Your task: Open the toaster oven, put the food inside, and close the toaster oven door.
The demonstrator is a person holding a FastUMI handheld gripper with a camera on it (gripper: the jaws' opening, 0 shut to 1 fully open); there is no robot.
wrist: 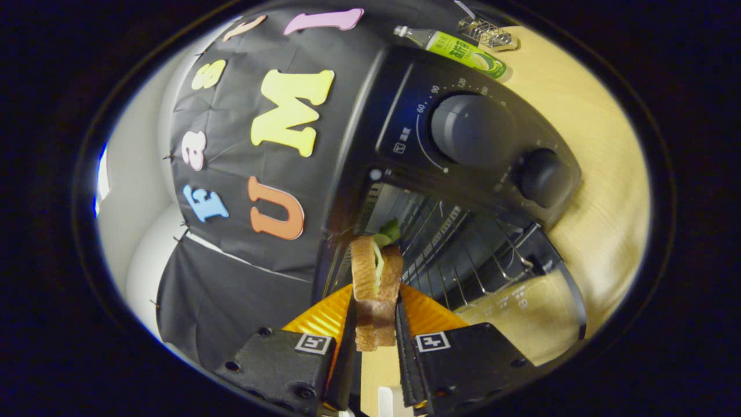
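Note:
My gripper (376,315) is shut on a sandwich (376,278), two bread slices with green lettuce between them, pinched on both sides by the fingers. The whole view is rolled, so the scene appears tilted. Just ahead of the sandwich stands the black toaster oven (463,174) with its cavity and wire rack (457,249) exposed. Its glass door (532,301) hangs open, lying out over the wooden table. Two round knobs sit on the oven's control panel: a large one (472,130) and a smaller one (544,176). The sandwich's front end is at the mouth of the cavity.
A light wooden table (602,191) carries the oven. Beyond the oven lie a green-labelled bottle (463,52) and a small wire rack (486,32). The booth's black cloth wall stands beside and behind the oven.

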